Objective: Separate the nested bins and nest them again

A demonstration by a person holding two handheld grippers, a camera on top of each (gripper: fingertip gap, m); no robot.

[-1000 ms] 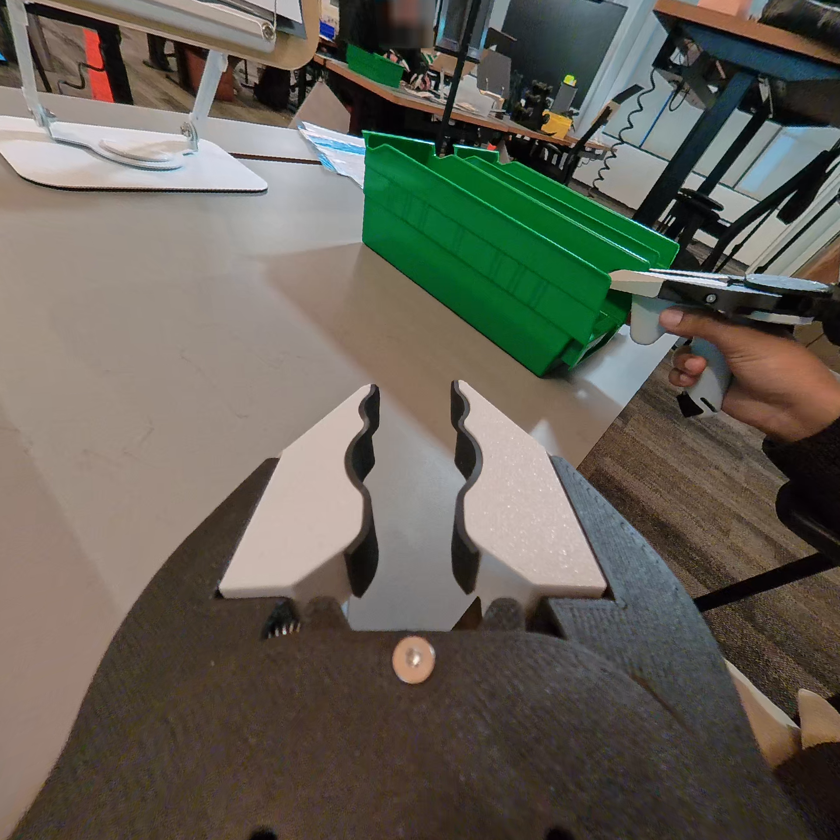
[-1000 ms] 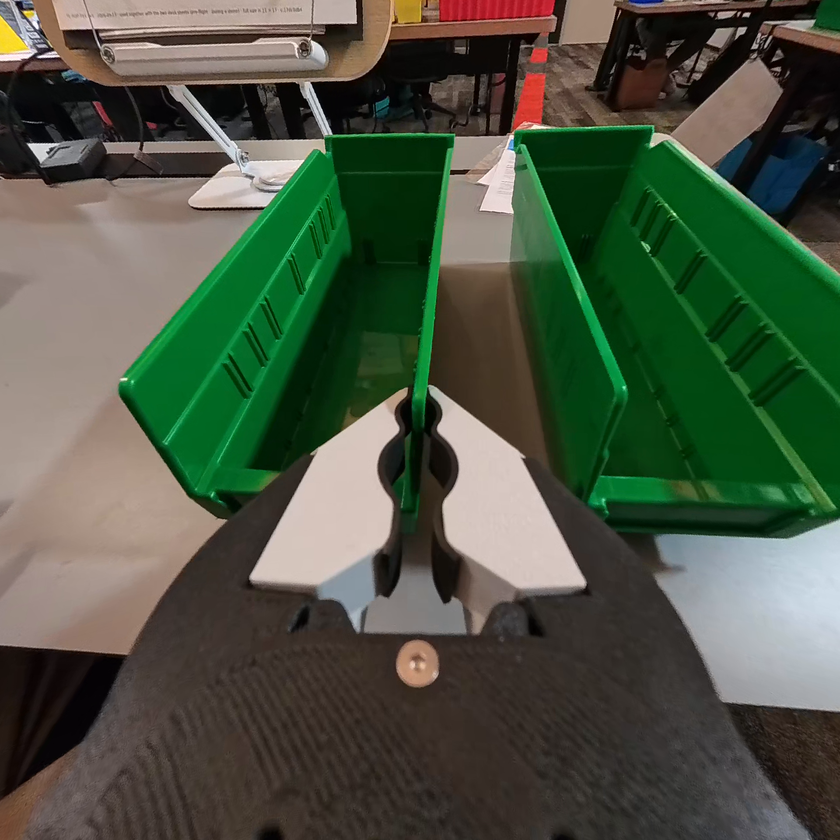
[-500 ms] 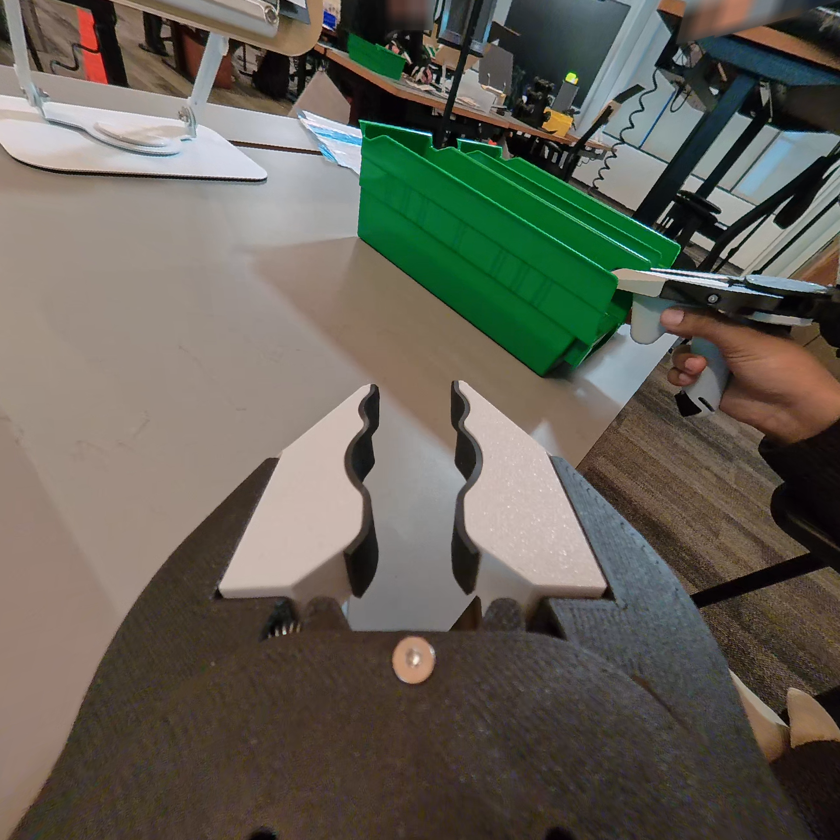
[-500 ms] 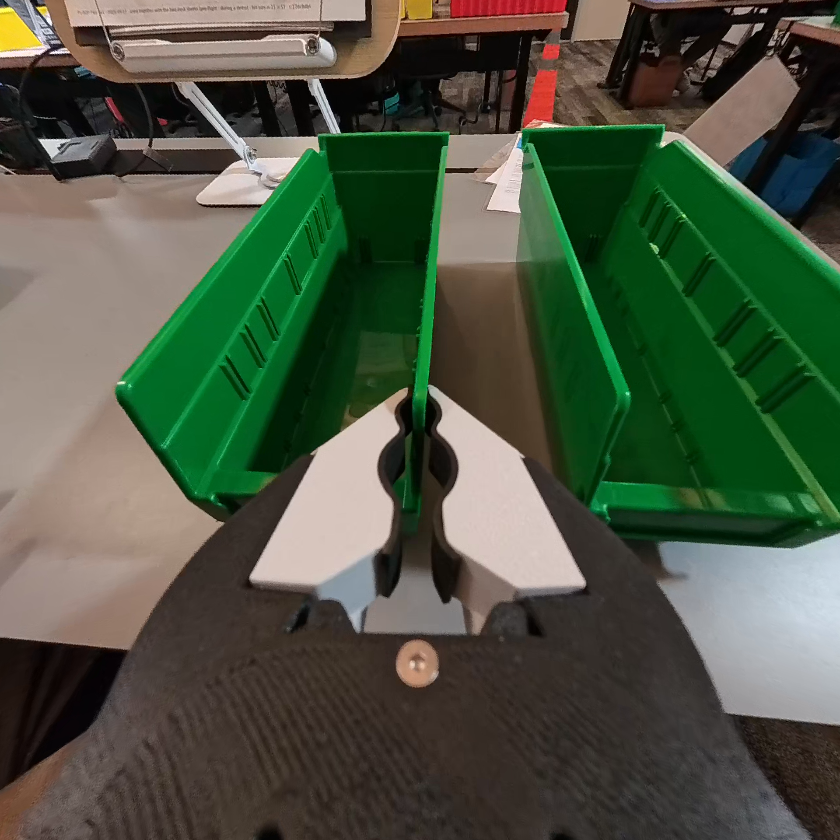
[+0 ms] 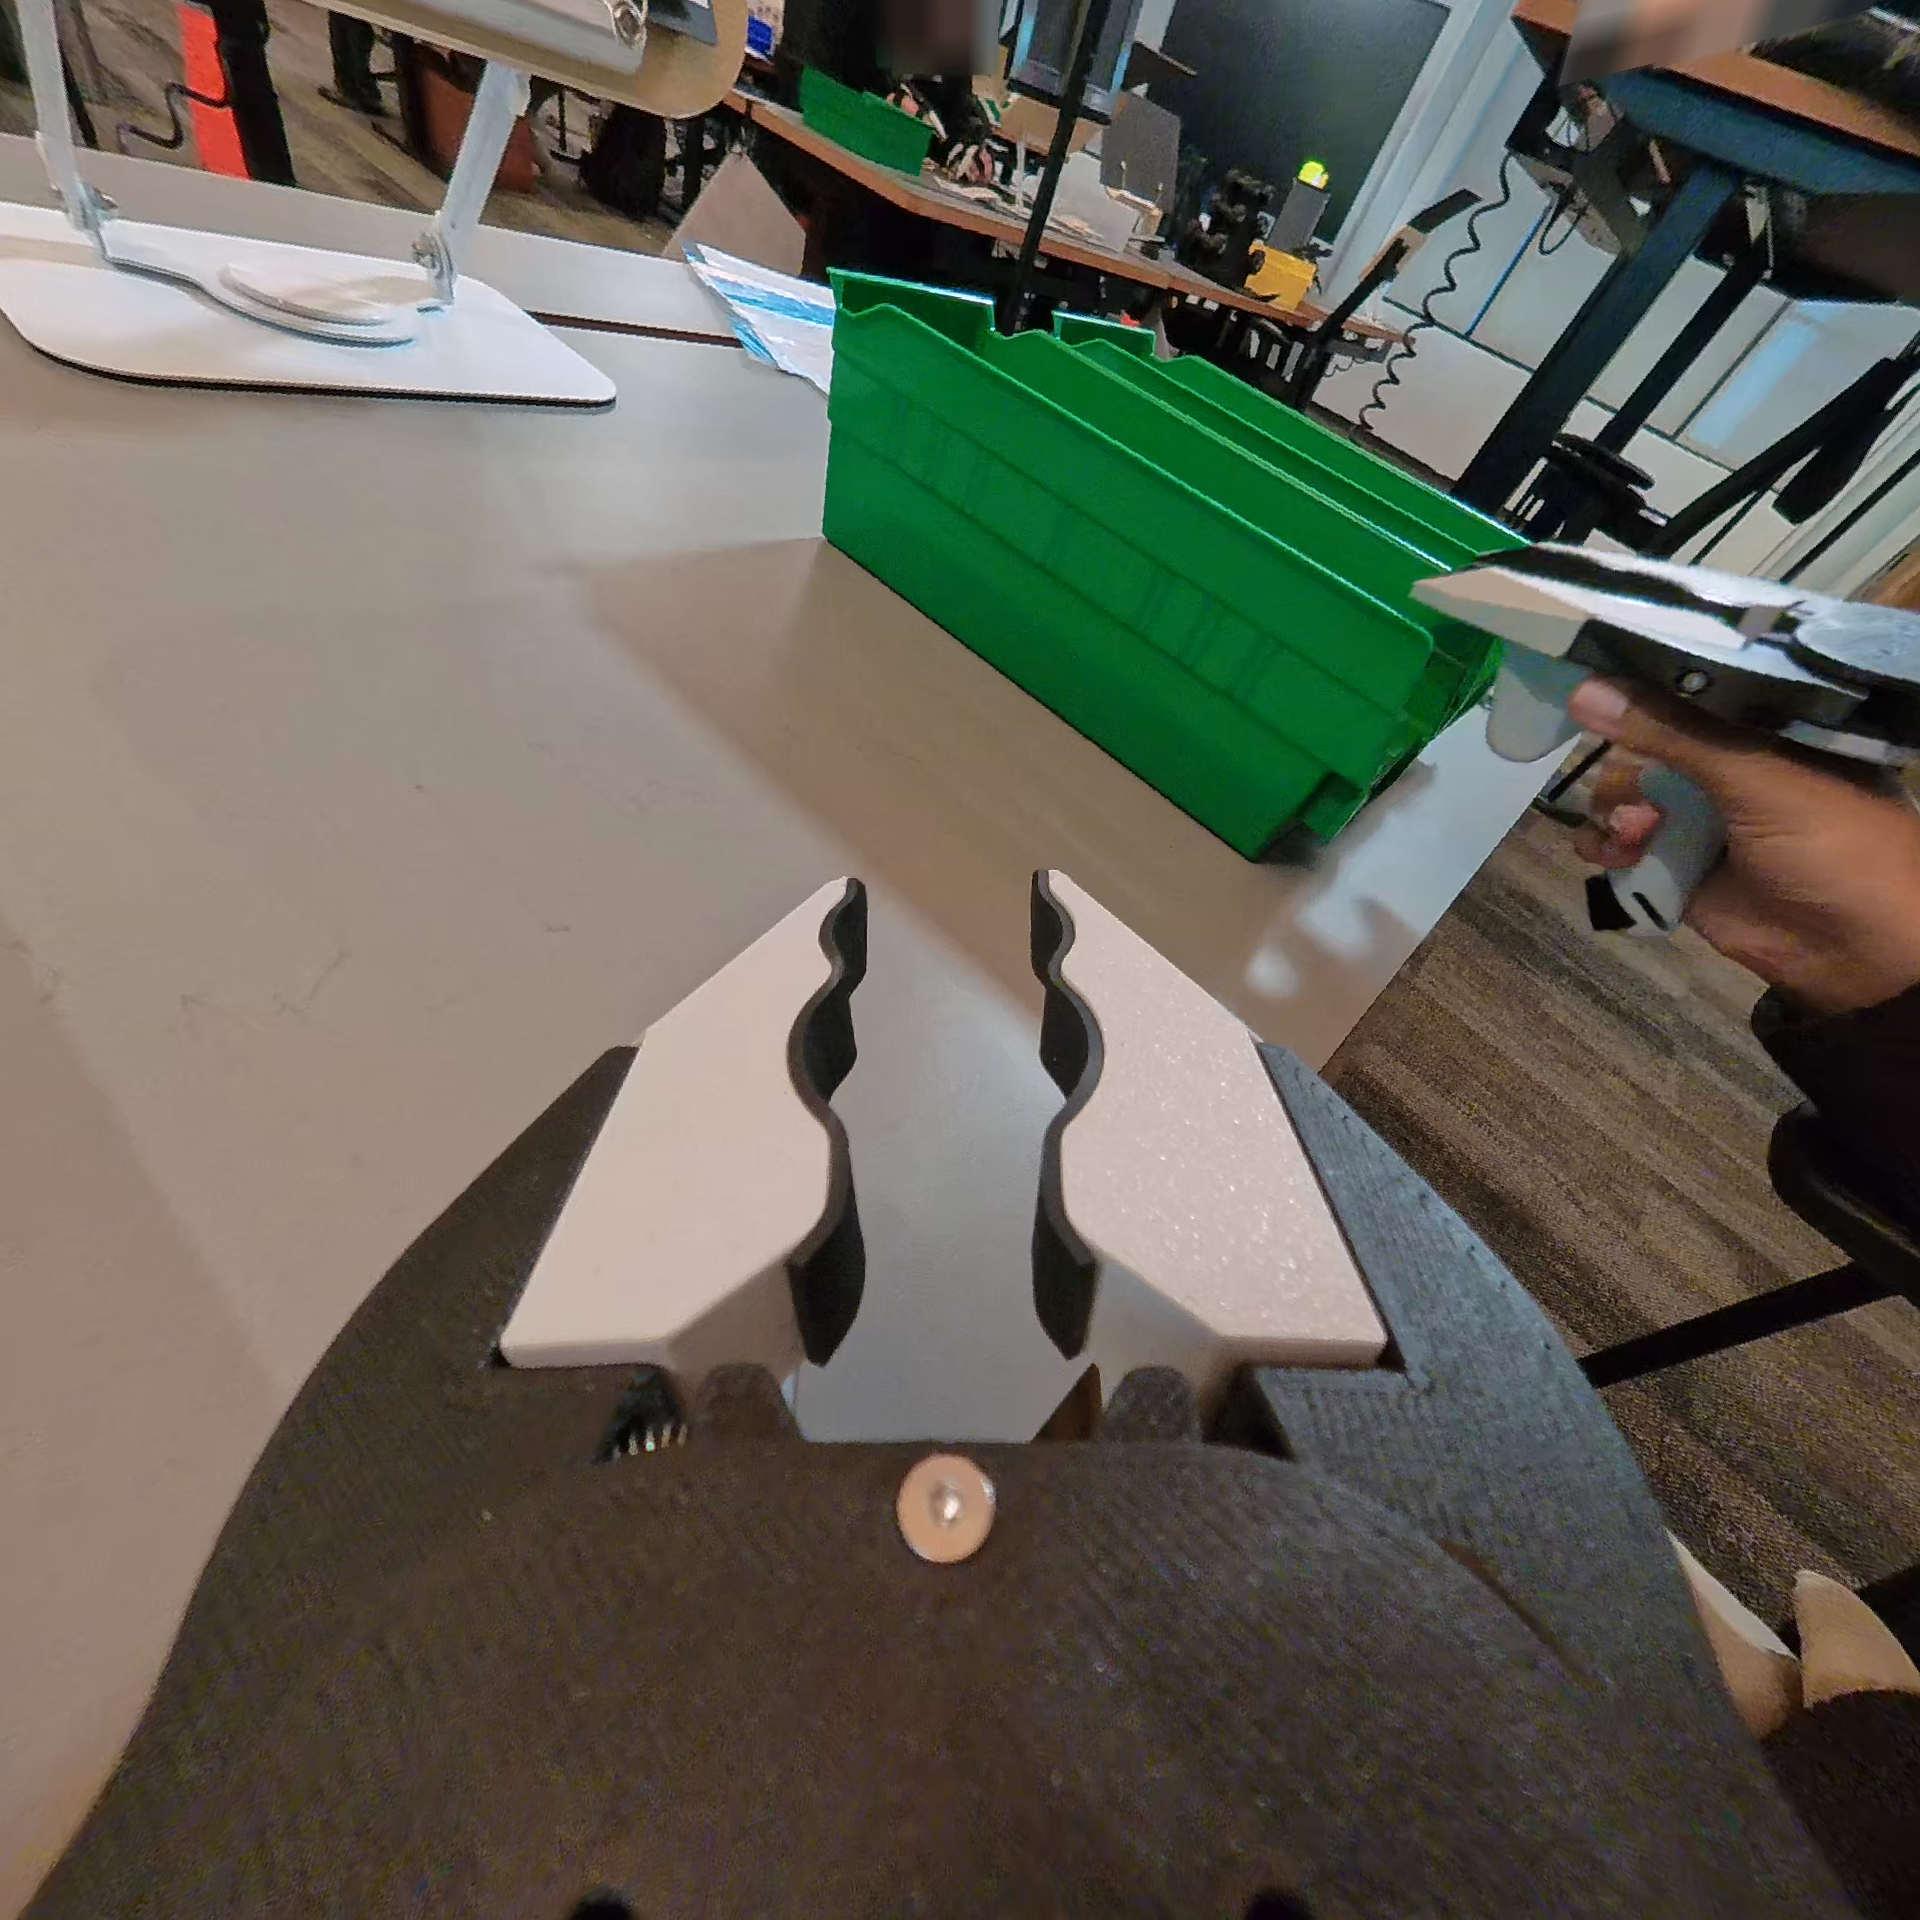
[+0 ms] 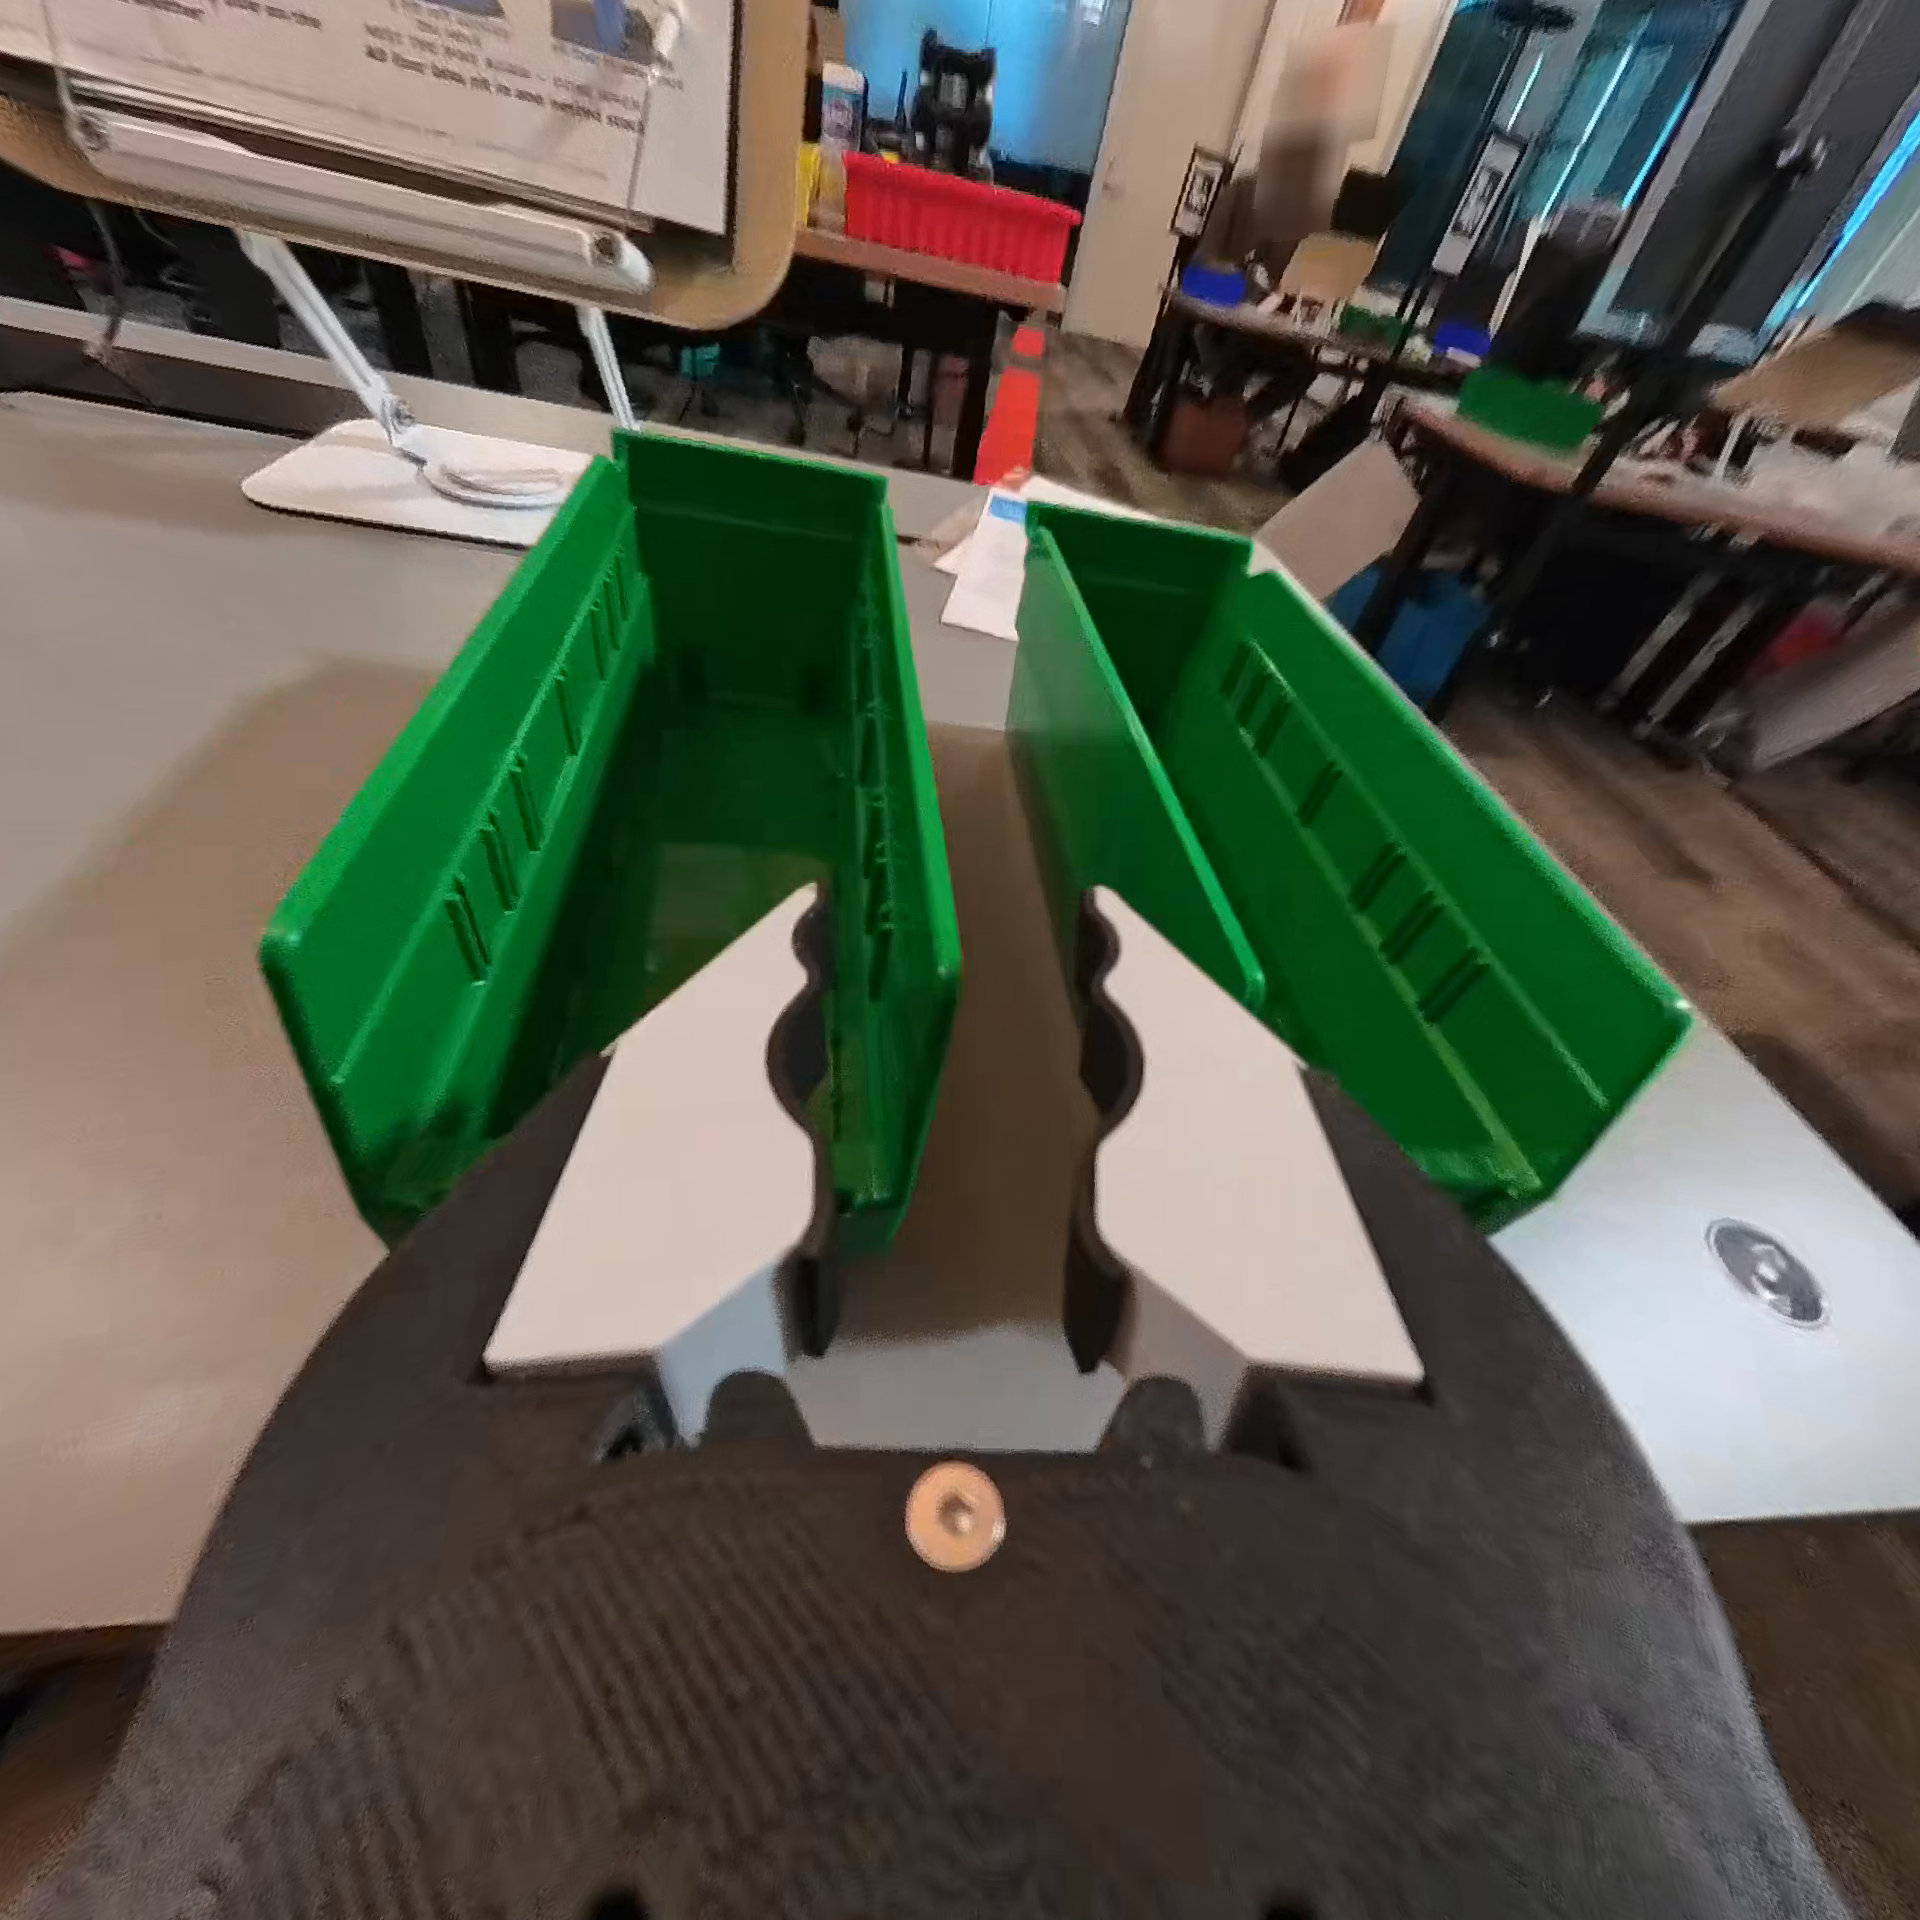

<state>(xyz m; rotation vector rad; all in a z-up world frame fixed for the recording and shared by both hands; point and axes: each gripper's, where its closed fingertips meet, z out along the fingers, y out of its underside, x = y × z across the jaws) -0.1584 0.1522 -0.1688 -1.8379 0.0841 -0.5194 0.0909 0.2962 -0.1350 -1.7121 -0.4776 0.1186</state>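
Two long green bins stand side by side, apart, on the grey table (image 5: 416, 727). In the right wrist view the left bin (image 6: 499, 862) and the right bin (image 6: 1382, 894) both face me with their short ends. My right gripper (image 6: 951, 899) is open. The left bin's right wall runs between its jaws, close to the left finger (image 6: 686, 1122). In the left wrist view the bins (image 5: 1122, 582) sit far right. My left gripper (image 5: 945, 883) is open and empty over bare table, well short of them. The right gripper (image 5: 1507, 613) shows there too, held by a hand.
A white stand base (image 5: 291, 322) with a board on its arm stands at the back of the table; it also shows in the right wrist view (image 6: 416, 478). Papers (image 6: 987, 571) lie behind the bins. A round metal disc (image 6: 1766, 1283) sits near the table's right edge, with floor beyond.
My right gripper has opened and let go of the left bin's right wall, and it has risen and tilted. The left gripper has barely moved.
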